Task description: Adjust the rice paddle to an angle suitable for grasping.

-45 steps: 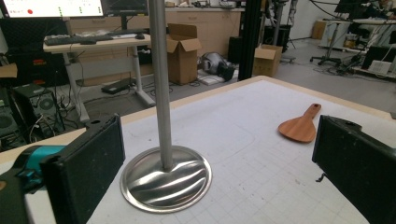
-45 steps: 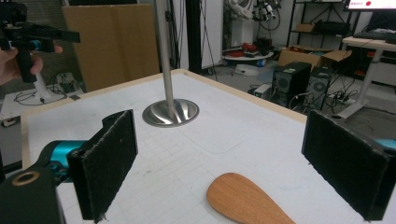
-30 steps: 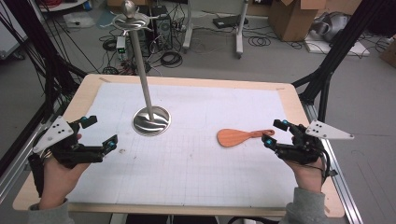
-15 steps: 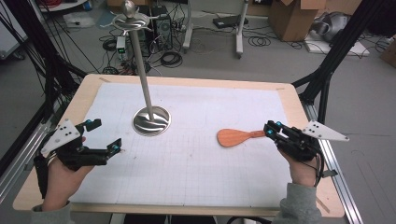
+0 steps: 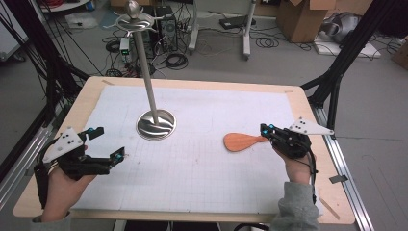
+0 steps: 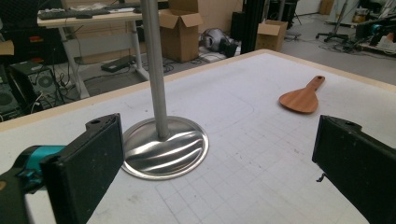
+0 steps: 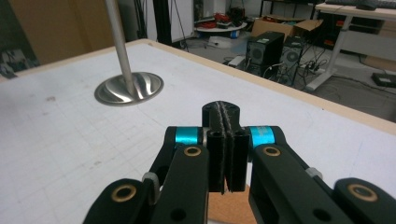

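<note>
The right gripper [image 5: 267, 131] sits at about four o'clock on the table [image 5: 298, 103], and its jaws have just been closing: they now stand pressed together over the handle of the wooden spatula [image 5: 240, 142], whose blade points toward nine o'clock (whether the pads truly pinch the handle, the right gripper view does not settle). At about eight o'clock the left gripper [image 5: 107, 143] hovers with its jaws spread wide and nothing between them, the steel stand [image 5: 155, 124] lying toward one o'clock of it.
</note>
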Motion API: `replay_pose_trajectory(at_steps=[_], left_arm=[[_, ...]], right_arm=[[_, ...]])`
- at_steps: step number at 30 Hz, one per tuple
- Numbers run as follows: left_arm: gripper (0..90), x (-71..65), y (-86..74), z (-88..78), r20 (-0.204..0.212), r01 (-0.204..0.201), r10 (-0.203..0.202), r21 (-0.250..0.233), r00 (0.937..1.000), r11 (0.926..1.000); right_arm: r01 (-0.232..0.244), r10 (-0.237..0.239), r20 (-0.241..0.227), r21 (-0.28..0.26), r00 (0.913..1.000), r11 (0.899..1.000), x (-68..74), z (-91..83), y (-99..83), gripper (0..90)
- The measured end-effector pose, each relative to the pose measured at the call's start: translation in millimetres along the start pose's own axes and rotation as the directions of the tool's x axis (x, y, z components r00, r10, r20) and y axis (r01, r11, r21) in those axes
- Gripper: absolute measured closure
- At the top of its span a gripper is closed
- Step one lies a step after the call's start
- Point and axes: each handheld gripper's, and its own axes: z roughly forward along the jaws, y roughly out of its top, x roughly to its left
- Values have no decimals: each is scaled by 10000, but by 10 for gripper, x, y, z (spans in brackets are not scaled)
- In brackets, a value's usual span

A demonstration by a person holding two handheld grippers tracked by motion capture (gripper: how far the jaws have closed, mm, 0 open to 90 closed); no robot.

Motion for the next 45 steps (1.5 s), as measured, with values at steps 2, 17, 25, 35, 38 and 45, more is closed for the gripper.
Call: replay_pose_trajectory(at_steps=[2,17,25,35,38,45], left_arm=[[29,2,-11,-12,-54,28,-28,-17,10000,10000],[29,-3,-94,-82,-94,147,-146,99,9998,9998],[29,13,-108,-156,-263,174,-173,48,9995,9998],[29,-6,-155,-206,-370,198,-190,213,9991,9996],[29,-5,-169,-224,-417,210,-199,266,9989,9994],[29,-16,-190,-275,-523,237,-224,243,9984,9994]], right_arm=[[130,-130,22,70,9999,9999,4,36,-1,893],[299,-325,215,1102,9992,9935,-78,518,-38,893],[124,-166,288,1419,9994,9898,-112,691,-98,893],[-21,-54,407,1807,9992,9835,-156,902,-203,893],[-89,5,433,1926,9991,9812,-153,947,-214,893],[118,-244,459,2566,9986,9665,-120,1152,-239,893]])
